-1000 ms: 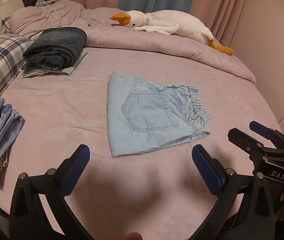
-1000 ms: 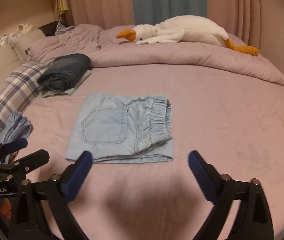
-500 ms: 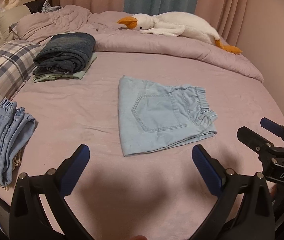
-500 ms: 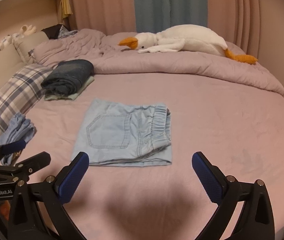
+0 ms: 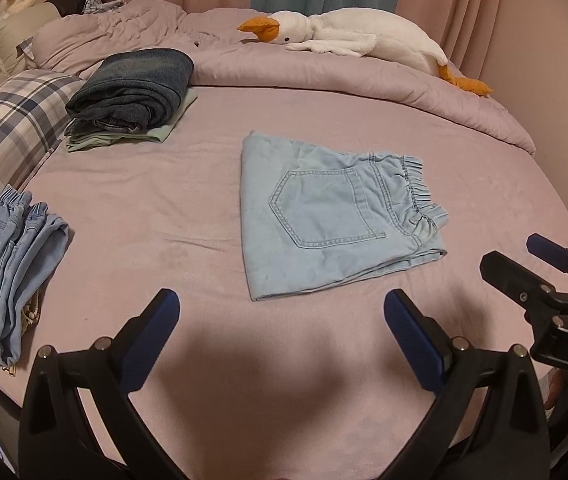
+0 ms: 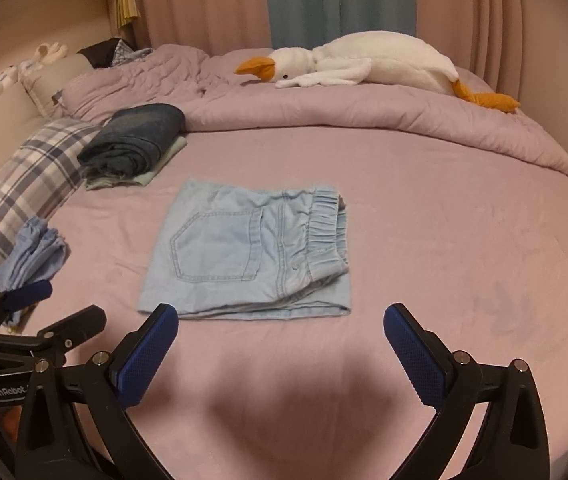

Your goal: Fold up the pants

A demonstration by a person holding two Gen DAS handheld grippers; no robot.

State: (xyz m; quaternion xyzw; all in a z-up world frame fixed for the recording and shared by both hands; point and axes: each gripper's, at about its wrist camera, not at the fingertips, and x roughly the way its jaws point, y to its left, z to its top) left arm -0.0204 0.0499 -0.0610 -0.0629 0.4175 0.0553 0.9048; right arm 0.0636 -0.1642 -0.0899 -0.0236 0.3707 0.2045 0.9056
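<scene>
Shadow hid the near edge of the mauve-sheeted bed [image 5: 163, 208]. Left gripper [image 5: 281, 320] and right gripper [image 6: 279, 330] each hovered spread wide, empty, touching nothing. One folded light-blue denim pants [image 5: 324, 220] lay mid-bed. Left, one crumpled pale jeans [image 5: 7, 264], partly cut off; beyond, one dark folded stack [image 5: 131, 88]; farthest, one white plush goose [image 5: 356, 36].

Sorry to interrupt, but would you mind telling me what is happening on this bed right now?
A person is folding pants on the bed with a gripper in each hand. The light blue pants lie folded into a compact rectangle in the middle, back pocket up. The left gripper and right gripper both hover near the pants' closest edge, jaws open and empty. A stack of folded dark jeans sits to the far left, and another pair of light jeans lies at the left edge.
</scene>
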